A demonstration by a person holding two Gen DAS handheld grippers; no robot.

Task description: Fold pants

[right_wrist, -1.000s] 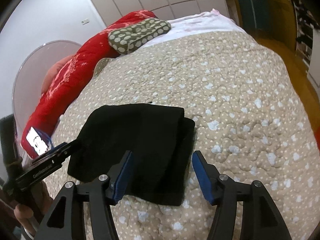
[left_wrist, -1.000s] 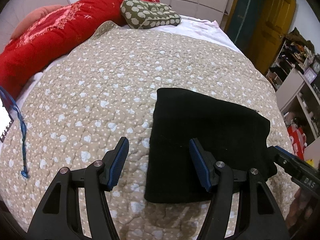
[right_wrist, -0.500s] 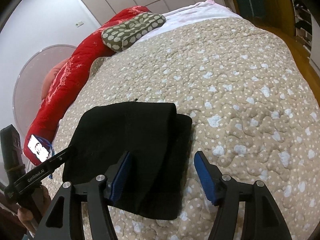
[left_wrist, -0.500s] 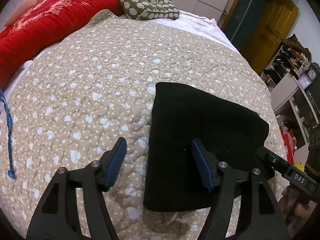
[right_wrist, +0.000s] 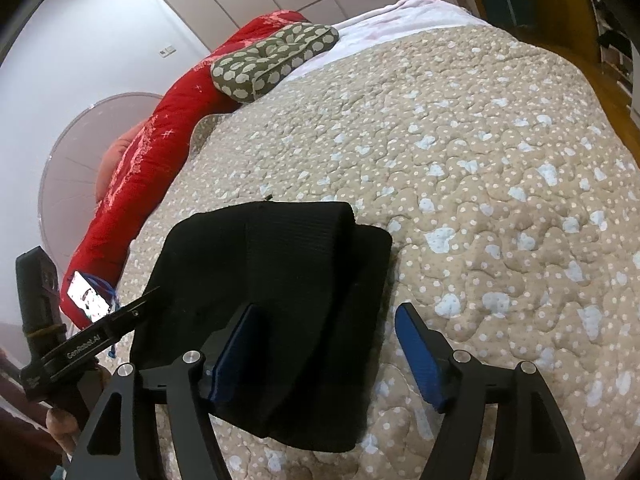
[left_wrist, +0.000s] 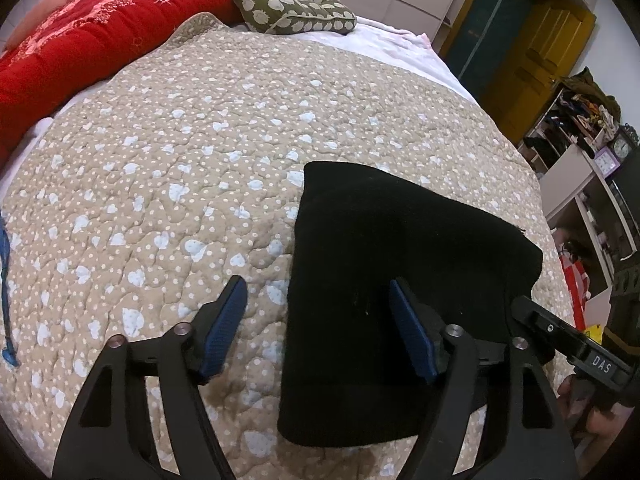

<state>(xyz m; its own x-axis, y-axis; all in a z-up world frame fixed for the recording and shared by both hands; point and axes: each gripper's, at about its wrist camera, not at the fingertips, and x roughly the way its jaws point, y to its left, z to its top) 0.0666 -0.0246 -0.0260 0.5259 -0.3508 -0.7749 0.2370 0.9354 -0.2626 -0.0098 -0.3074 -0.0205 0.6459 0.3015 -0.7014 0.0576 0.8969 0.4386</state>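
The pants (left_wrist: 400,280) lie folded on the quilt (left_wrist: 200,160) near the foot edge of the bed. At the head end a pillow (left_wrist: 292,12) rests beside a blanket (left_wrist: 80,48) along the left edge. Shelves (left_wrist: 580,168) stand off the right edge.

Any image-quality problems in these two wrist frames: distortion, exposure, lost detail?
Left wrist view: strong fisheye bowing and dark corners; the black pants show almost no fold detail. Right wrist view: same curvature; a faint weave shows on the pants, and the phone screen at left is blown out.
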